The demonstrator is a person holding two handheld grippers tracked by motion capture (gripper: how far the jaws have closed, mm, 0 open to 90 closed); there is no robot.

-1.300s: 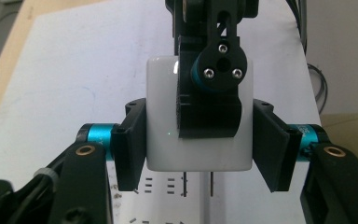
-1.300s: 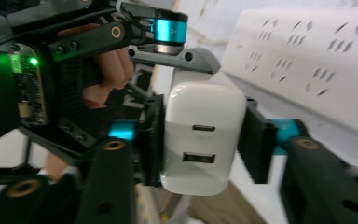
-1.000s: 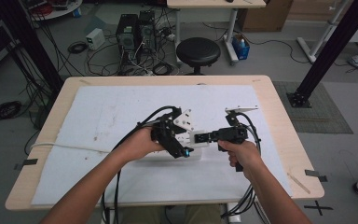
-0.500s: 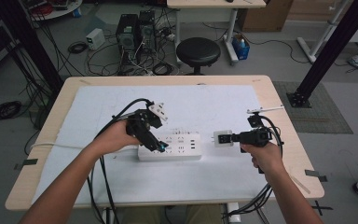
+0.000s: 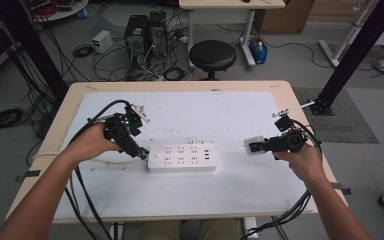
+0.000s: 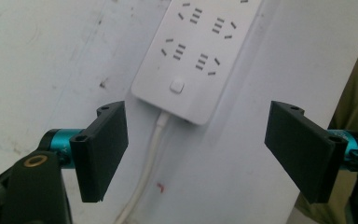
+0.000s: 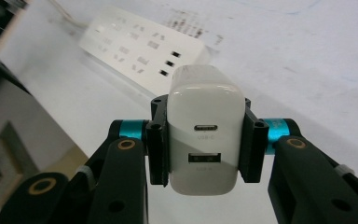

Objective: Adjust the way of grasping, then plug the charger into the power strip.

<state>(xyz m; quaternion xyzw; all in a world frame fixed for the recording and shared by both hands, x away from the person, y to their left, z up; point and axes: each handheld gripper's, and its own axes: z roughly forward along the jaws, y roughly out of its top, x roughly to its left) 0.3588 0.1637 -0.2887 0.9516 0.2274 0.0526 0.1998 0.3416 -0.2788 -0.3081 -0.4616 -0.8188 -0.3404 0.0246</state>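
We have the white charger (image 7: 204, 135) clamped between the 2 black jaws of our right gripper (image 5: 256, 146), held in the air just off the right end of the power strip (image 5: 182, 157), which lies flat on the white table cover (image 5: 220, 195) near the middle. In the right gripper view the charger's back face looks at us with its 2 ports, 1 above the other, so we judge its prongs point away from the camera and toward the strip; the prongs themselves are hidden. Our left gripper (image 5: 141, 151) sits at the strip's left end with its jaws spread wide and nothing between them; in the left gripper view they straddle the end where the white cord (image 6: 150, 163) leaves, just below the strip's button (image 6: 177, 86). As we read it, the pick-up is done and the plugging is not: every socket we can see on the strip stands empty. What seems left is to steady the strip from the left, line the charger up over 1 socket and press it home.
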